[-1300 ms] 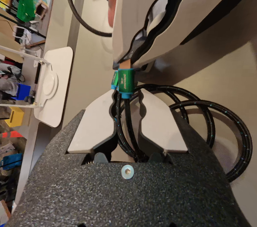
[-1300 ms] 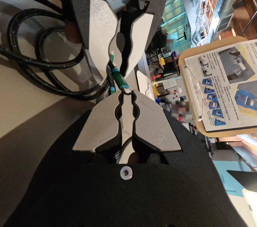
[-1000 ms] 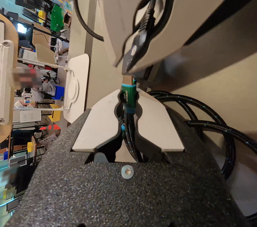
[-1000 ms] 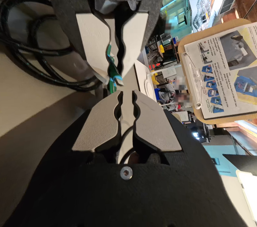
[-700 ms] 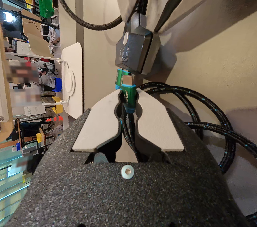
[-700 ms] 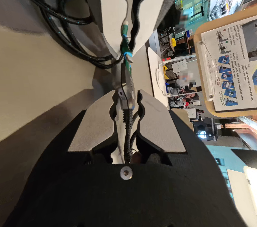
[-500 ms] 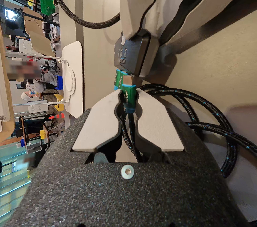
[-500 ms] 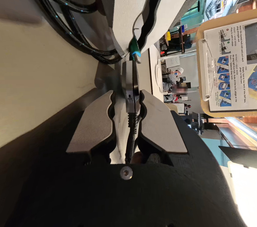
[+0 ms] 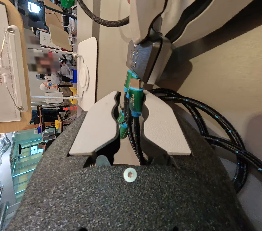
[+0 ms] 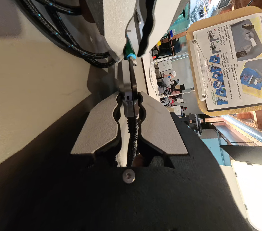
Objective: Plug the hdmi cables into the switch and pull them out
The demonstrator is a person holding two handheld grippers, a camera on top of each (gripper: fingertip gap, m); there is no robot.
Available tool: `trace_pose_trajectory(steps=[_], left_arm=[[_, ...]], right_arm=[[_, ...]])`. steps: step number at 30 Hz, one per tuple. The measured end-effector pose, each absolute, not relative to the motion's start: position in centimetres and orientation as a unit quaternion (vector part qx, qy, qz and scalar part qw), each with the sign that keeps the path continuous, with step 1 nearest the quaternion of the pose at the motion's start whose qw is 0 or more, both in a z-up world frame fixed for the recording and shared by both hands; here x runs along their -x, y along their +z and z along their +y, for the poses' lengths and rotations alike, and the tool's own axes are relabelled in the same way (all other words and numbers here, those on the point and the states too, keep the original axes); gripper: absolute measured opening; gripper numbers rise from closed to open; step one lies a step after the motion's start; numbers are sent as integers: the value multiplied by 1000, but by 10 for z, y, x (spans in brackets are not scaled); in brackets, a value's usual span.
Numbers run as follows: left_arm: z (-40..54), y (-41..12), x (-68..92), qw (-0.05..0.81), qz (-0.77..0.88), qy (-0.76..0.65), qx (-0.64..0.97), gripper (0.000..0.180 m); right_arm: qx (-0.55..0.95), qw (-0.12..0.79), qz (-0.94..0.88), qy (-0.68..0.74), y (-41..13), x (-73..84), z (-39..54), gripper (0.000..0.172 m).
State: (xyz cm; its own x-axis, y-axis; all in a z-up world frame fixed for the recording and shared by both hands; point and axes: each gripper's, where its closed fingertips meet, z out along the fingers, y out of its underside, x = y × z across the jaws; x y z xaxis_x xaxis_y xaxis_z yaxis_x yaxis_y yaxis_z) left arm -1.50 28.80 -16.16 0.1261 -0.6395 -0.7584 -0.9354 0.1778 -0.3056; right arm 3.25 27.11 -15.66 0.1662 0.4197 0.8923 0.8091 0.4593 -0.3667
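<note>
Clamping a dark grey hub (image 10: 128, 82) between its pads, the right gripper (image 10: 129, 96) faces the left gripper (image 9: 131, 94), whose fingers stand apart around a green plug (image 9: 134, 102); only one pad touches it, metal tip just short of the hub.

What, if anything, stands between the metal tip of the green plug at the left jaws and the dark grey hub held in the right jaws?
Nothing visible does. The metal tip sits right at the hub edge. A second green plug reaches the hub beside it, not across the path.
</note>
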Motion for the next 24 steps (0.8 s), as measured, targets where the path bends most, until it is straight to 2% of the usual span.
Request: trace_pose_trajectory(steps=[1,8,19,24], left_arm=[[289,-160,15,433,633,174,618,34],[292,-153,16,449,620,180,618,43],[281,-153,33,436,614,212,623,16],[274,-158,32,403,662,226,590,16]], right_arm=[[493,585,-622,-166,-156,-32,271,21],[495,593,-616,-156,-156,-31,272,21],[483,599,-619,-157,-154,-32,272,21],[470,603,-627,-151,-154,-33,270,20]])
